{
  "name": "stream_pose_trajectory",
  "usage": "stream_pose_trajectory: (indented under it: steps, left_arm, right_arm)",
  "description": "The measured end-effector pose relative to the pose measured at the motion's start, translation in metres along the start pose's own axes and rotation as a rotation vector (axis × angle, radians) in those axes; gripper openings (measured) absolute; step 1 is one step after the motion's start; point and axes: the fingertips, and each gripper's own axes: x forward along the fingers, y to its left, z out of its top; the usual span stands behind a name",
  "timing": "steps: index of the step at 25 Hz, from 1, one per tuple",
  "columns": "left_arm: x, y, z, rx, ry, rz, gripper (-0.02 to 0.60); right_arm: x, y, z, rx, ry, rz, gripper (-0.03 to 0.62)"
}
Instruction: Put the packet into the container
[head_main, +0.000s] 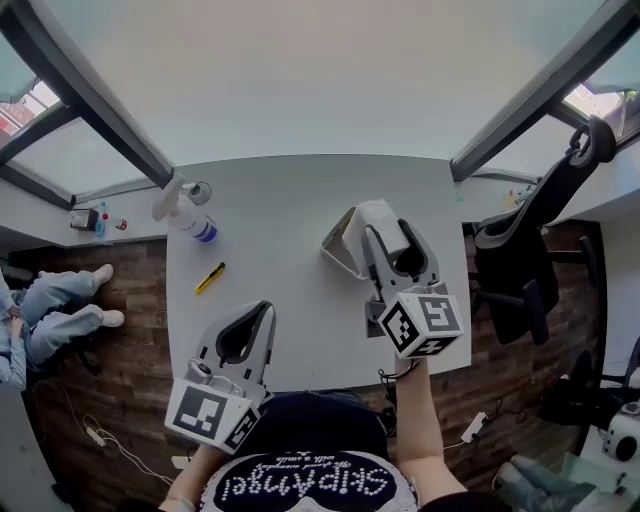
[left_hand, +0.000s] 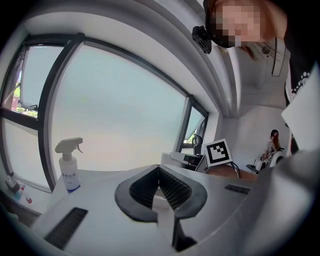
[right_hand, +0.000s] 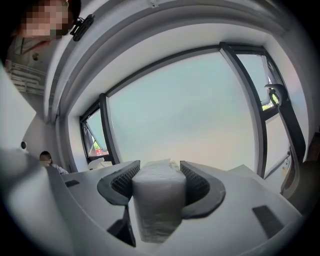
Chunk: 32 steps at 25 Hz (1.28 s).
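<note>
A white packet (head_main: 384, 213) is clamped between the jaws of my right gripper (head_main: 392, 232), which hangs over the right half of the table. In the right gripper view the packet (right_hand: 159, 200) fills the gap of the right gripper (right_hand: 160, 169), held up against the window. An open grey container (head_main: 341, 250) lies tilted on the table just left of the packet, touching or nearly touching it. My left gripper (head_main: 262, 312) hovers near the front edge of the table, shut and empty. In its own view the left gripper (left_hand: 159, 169) has its jaws meeting, with the container (left_hand: 186, 159) beyond.
A white spray bottle (head_main: 186, 214) lies at the table's (head_main: 290, 190) back left; it shows as the spray bottle (left_hand: 68, 167) in the left gripper view. A yellow pen-like item (head_main: 210, 277) lies left of centre. A black office chair (head_main: 525, 260) stands to the right. A seated person's legs (head_main: 55, 305) are on the left.
</note>
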Motion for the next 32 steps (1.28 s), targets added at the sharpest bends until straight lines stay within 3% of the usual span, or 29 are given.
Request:
stream_pose_trajectory:
  steps: [32]
  left_arm:
    - [0.003, 0.005, -0.002, -0.015, 0.008, 0.019, 0.008]
  right_arm:
    - [0.055, -0.041, -0.085, -0.026, 0.158, -0.003, 0.256]
